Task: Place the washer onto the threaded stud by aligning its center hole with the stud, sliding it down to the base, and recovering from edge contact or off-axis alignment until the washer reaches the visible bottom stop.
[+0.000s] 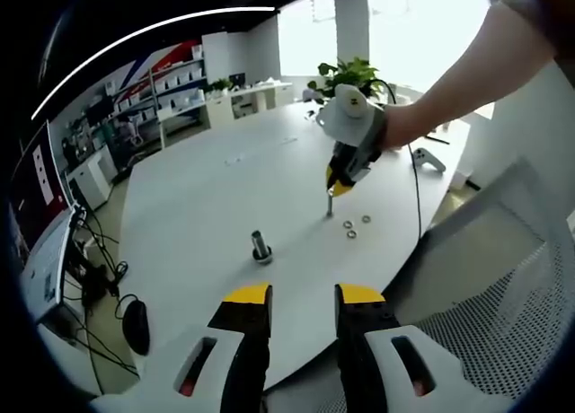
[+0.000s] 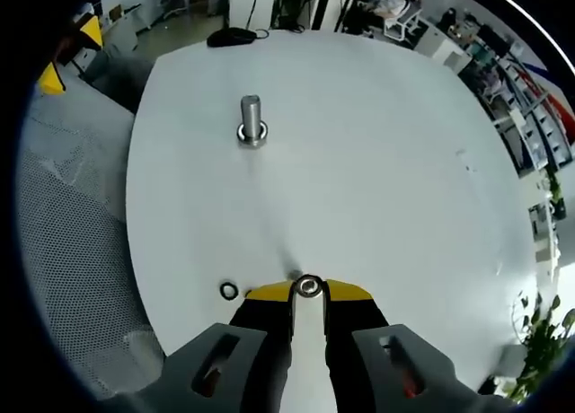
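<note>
the left gripper view showed the right gripper across the white table, a person's hand holding it tip-down over a thin upright stud, with two loose washers just beside; nearer stood a second threaded stud on its base; the left gripper hung above the table edge, jaws apart and empty; the right gripper view looked down its own jaws, which sat close together at a washer at their tips; whether they pinched it could not be told; another washer lay nearby, the threaded stud well beyond; no writing was legible.
</note>
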Tool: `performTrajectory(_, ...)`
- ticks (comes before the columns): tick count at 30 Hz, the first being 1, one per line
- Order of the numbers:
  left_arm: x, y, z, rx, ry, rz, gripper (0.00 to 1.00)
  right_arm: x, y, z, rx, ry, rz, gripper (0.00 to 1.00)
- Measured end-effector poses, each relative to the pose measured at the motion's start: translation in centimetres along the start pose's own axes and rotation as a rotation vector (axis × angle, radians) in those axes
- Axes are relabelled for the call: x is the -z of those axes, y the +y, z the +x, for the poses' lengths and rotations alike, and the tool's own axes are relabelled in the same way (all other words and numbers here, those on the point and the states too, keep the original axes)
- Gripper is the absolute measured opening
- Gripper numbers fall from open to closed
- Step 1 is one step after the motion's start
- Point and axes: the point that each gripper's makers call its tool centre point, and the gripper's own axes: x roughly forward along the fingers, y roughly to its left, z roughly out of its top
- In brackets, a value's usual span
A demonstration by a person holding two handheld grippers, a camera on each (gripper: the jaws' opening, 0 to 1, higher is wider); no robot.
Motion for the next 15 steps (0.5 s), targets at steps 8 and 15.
performTrajectory(8, 0.3, 0.0, 0.1, -0.002, 0.017, 0.007, 0.24, -0.3, 0.1, 0.5, -0.016, 0.011, -0.003, 0.13)
performTrajectory(15, 0.2, 0.2, 0.0, -0.011, 0.011, -0.004, 0.25, -0.1, 0.0, 1.4, -0.029, 0.029, -0.003, 0.13)
